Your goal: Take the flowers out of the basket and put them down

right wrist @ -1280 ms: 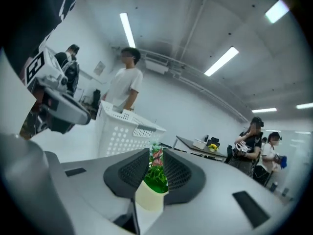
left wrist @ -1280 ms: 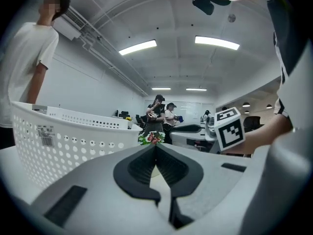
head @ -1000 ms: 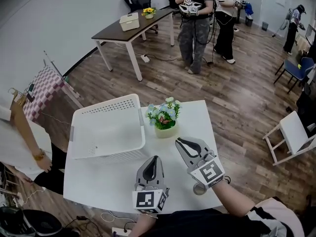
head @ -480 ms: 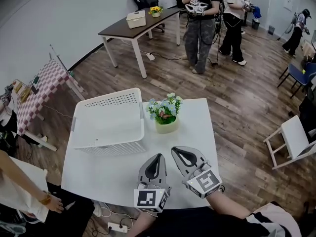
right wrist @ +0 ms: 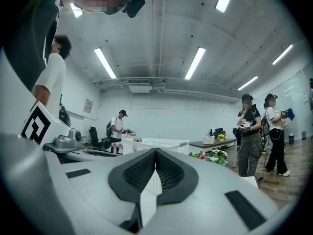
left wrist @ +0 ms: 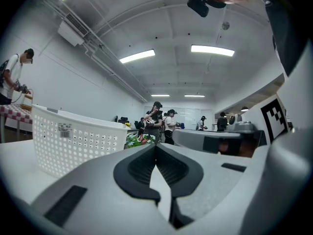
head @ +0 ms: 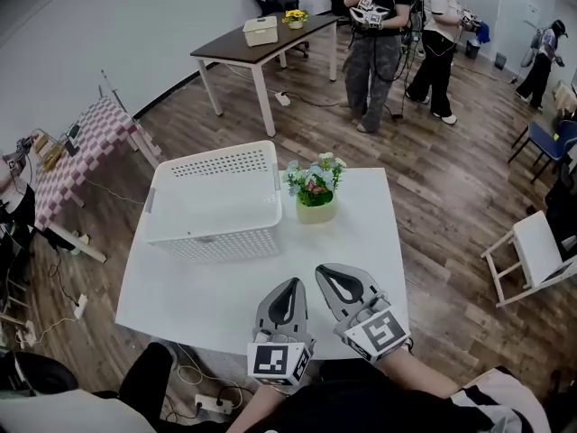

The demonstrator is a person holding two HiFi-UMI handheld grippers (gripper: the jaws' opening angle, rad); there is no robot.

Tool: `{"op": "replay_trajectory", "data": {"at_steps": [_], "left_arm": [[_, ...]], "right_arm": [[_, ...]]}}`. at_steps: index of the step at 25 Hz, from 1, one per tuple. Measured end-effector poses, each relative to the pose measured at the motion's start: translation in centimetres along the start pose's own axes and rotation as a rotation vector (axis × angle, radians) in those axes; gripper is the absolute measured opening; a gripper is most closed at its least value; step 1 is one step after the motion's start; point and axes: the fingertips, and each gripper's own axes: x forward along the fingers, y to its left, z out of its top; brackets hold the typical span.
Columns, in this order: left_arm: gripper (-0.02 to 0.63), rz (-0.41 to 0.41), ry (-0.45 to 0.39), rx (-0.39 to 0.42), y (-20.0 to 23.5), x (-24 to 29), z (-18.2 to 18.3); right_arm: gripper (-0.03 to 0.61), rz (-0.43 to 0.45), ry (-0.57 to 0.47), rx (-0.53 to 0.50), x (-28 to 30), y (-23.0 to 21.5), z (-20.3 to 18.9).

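The flowers (head: 315,180) stand in a pale pot (head: 316,211) on the white table (head: 207,287), just right of the white perforated basket (head: 216,201), which looks empty. My left gripper (head: 290,283) and right gripper (head: 325,270) sit side by side near the table's front edge, both shut with nothing in them, well short of the pot. In the left gripper view the basket (left wrist: 73,141) is ahead on the left and the flowers (left wrist: 139,140) are behind its corner. The right gripper view shows the basket (right wrist: 156,143) straight ahead and the flowers (right wrist: 212,154) to the right.
Two people (head: 374,43) stand at the back next to a brown table (head: 261,48) that bears a box and yellow flowers. A white chair (head: 532,251) is to the right, a checked table (head: 86,147) to the left. Someone's dark knee (head: 153,377) is by the front left corner.
Both grippers stay shut near the front edge, the right one drawn slightly back. The head view has swung, and the person at the left has moved out of sight.
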Motion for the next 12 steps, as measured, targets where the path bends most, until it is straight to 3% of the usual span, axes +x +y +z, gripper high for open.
{"op": "replay_trajectory", "data": {"at_steps": [12], "left_arm": [[0.0,0.031,-0.02,0.016,-0.1,-11.4,0.9]], "right_arm": [[0.018,0.018,-0.041,0.02,-3.9,10.7,1.9]]}}
